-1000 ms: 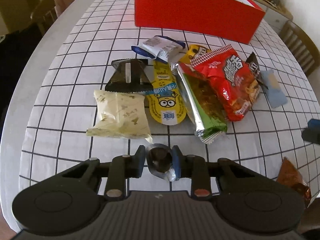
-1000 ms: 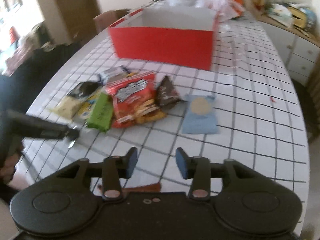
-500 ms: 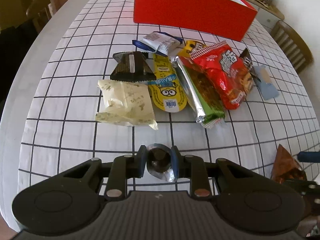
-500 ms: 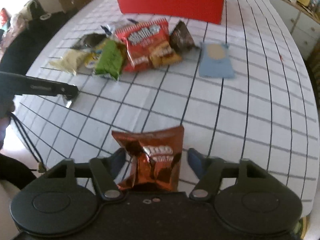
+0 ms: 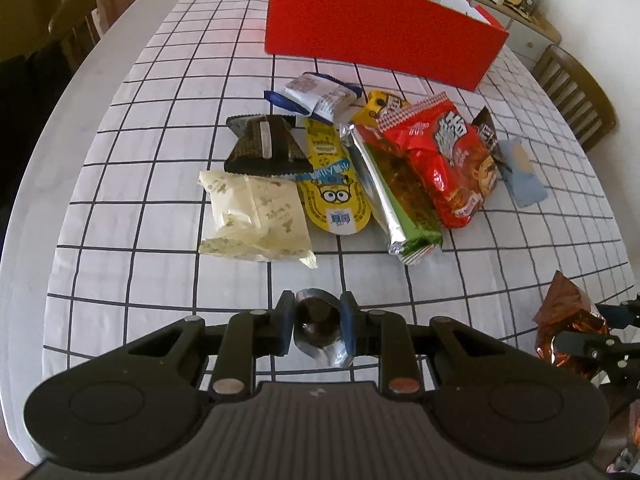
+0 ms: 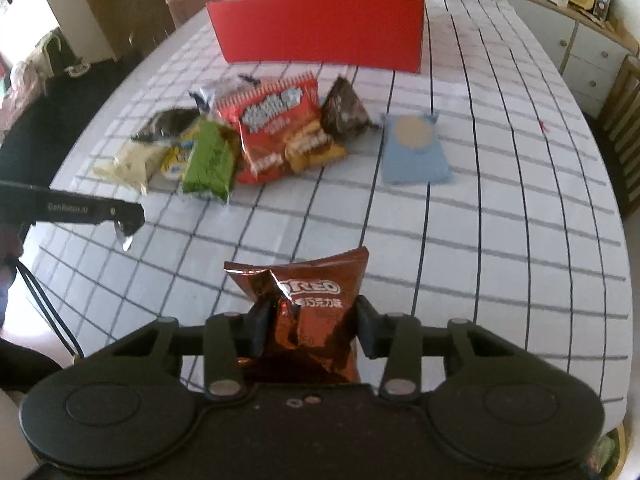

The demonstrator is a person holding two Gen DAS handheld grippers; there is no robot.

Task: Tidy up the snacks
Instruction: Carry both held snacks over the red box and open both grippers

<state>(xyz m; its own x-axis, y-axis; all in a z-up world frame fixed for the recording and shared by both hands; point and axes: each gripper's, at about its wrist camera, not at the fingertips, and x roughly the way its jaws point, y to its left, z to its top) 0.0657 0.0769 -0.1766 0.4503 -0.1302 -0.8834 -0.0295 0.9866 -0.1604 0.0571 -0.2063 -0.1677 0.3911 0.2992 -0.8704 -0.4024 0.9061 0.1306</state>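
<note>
My left gripper (image 5: 317,322) is shut on a small silver-wrapped snack (image 5: 319,330), held above the near part of the checked tablecloth. My right gripper (image 6: 310,320) is shut on a brown Oreo packet (image 6: 310,308) and holds it off the table; the packet also shows in the left wrist view (image 5: 568,322). A heap of snacks lies mid-table: a cream packet (image 5: 254,216), a yellow minion packet (image 5: 334,184), a green bar (image 5: 404,196), a red bag (image 5: 440,160) and a dark triangular packet (image 5: 266,146). A red box (image 5: 380,28) stands open behind them.
A light blue packet (image 6: 414,152) lies right of the heap. A white-and-blue packet (image 5: 318,94) lies near the box. Wooden chairs stand at the left (image 5: 80,24) and right (image 5: 576,92) table edges. A cabinet (image 6: 580,40) is at the far right.
My right gripper came down around the Oreo packet, closed on it and lifted it. My left gripper drew back slightly, still holding the silver snack.
</note>
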